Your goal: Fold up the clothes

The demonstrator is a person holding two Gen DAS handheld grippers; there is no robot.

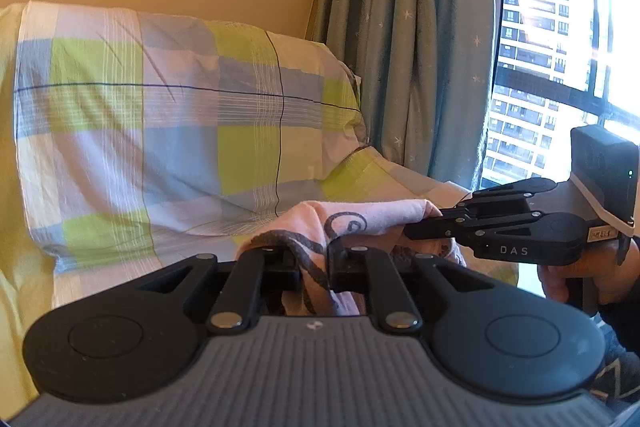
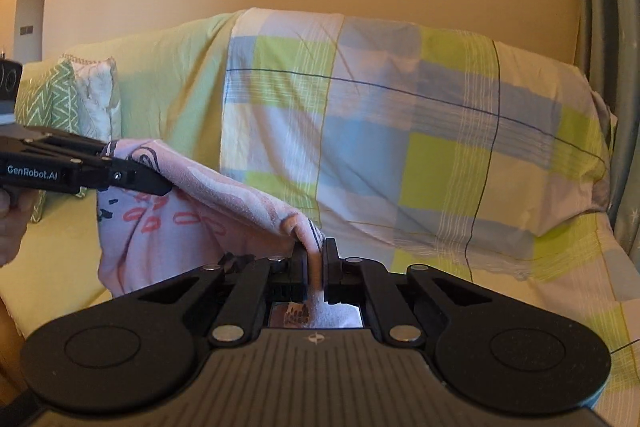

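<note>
A pale pink garment with dark swirls and red printed marks hangs in the air in front of the sofa, stretched between both grippers. My left gripper is shut on one bunched corner of the pink garment. In the right wrist view the left gripper comes in from the left edge, holding the cloth's upper corner. My right gripper is shut on another bunched corner. The left wrist view has the right gripper reaching in from the right, pinching the cloth's far edge. The lower part of the garment hangs hidden below the grippers.
A sofa draped in a checked yellow, blue and white sheet fills the background. A green patterned cushion leans at its left end. Teal curtains and a window stand to the right. A hand grips the right tool.
</note>
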